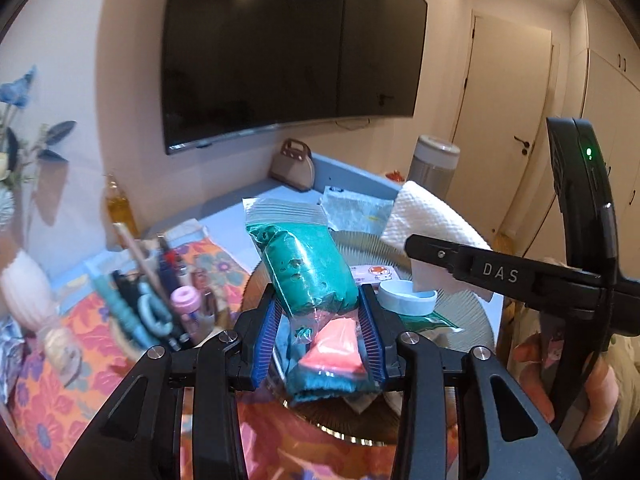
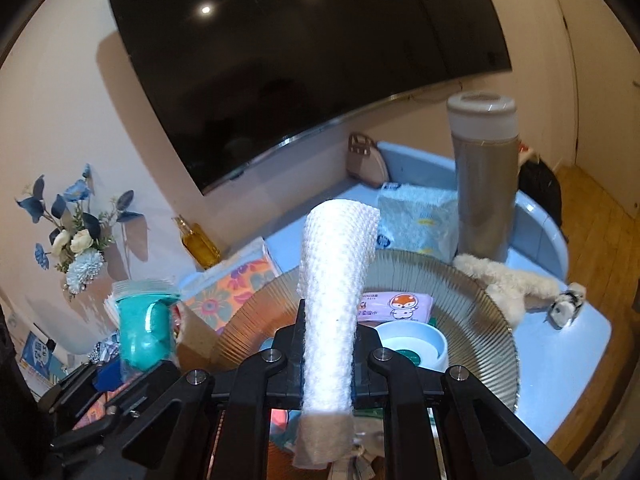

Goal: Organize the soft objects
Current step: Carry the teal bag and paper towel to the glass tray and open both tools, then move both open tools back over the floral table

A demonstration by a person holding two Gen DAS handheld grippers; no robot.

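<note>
Two grippers, each squeezing something soft. Left gripper: blue pads shut tight on a clear zip bag full of green squishy stuff, with a pink lump lower in the bag. Bag up in the air, tilted back, above the big ribbed plate. Right gripper: black fingers closed on a rolled white towel, sticking up and forward over the same plate. On the plate: a small pack of wipes with a fox picture and a little blue and white bowl just beside it. Behind the plate: a blue tissue pack, a tall grey bottle. Fluffy cream toy lying against the plate's far right rim.
</note>
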